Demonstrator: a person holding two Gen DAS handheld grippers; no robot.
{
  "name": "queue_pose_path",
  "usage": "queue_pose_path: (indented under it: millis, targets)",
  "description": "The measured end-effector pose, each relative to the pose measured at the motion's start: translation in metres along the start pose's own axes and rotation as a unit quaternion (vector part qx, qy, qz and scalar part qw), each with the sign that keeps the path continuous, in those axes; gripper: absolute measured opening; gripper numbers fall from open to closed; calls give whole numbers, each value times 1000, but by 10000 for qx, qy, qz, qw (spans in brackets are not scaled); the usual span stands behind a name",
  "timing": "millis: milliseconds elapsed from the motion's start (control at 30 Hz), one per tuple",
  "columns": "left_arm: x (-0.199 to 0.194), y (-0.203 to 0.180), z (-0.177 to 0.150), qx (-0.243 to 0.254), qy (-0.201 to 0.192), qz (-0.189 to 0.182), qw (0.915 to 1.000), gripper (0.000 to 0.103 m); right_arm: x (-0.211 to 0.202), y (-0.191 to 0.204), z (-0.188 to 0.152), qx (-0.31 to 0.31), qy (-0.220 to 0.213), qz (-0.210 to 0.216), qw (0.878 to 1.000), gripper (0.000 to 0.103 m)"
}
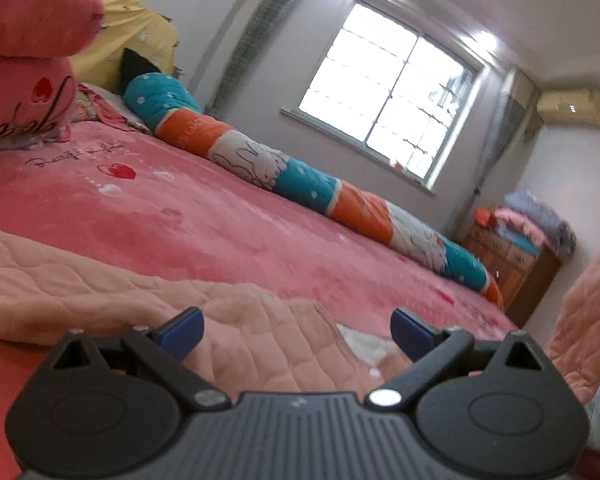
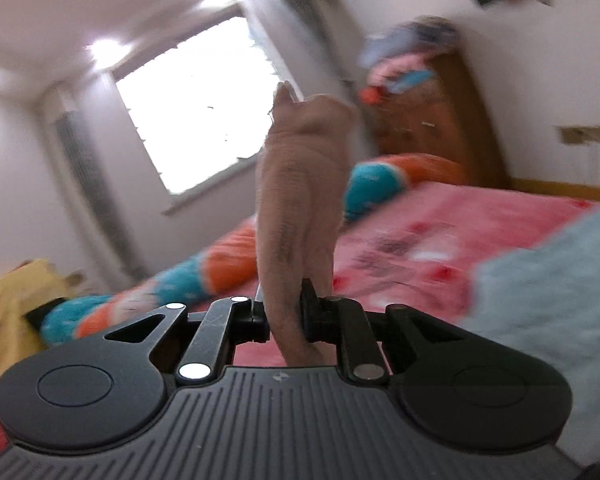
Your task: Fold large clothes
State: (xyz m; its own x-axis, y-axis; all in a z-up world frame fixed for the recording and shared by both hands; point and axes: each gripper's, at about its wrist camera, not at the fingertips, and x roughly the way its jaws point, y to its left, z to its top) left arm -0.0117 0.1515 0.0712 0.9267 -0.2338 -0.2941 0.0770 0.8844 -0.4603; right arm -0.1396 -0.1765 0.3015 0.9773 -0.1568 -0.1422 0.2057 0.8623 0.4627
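1. Far left, left wrist view: a red pillow (image 1: 24,76) w/ heart print sits at the head of the bed, a yellow cloth (image 1: 132,28) draped behind it.
2. The pink bedspread (image 1: 228,232) covers the mattress; a long bolster (image 1: 284,168) in teal, orange & white lies along its far edge, under the window (image 1: 388,88).
3. Lower left to centre: the quilted pink garment (image 1: 148,300) lies spread across the near side of the bed, reaching in btwn the left gripper's tips.
4. The left gripper (image 1: 298,330) is spread wide, its blue fingertips (image 1: 182,330) well apart; cloth lies under & btwn them but the pads do not press on it.
5. Right of that: a wooden dresser (image 1: 512,264) stacked w/ folded bedding stands by the wall, an AC unit (image 1: 572,108) high above it.
6. Far right edge, same view: another part of the garment hangs lifted off the bed.
7. Right wrist view, blurred: the right gripper (image 2: 286,316) is pressed together, pinching a bunched fold of the garment (image 2: 300,200), which rises tall in front of the window (image 2: 204,104).
8. Right of the raised fold: bedspread (image 2: 440,232), dresser (image 2: 428,132), & a grey-blue fabric (image 2: 548,300) at the frame's edge; what it is, cannot tell.
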Motion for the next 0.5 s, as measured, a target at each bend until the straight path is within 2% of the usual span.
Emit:
queue_pose_path:
  millis: [133, 233, 367, 500]
  targets:
    - [-10, 17, 16, -397, -300, 14, 9988, 100, 24, 64, -7, 1, 95, 774, 9970, 18]
    - [-16, 29, 24, -667, -447, 75, 9967, 100, 48, 108, -30, 98, 359, 1305, 9908, 18]
    - [-21, 49, 31, -1100, -601, 237, 9918, 100, 82, 150, -87, 425, 949, 1847, 9773, 18]
    - [-24, 66, 35, -1549, -694, 318, 9850, 100, 108, 172, -162, 419, 1574, 1964, 9669, 18]
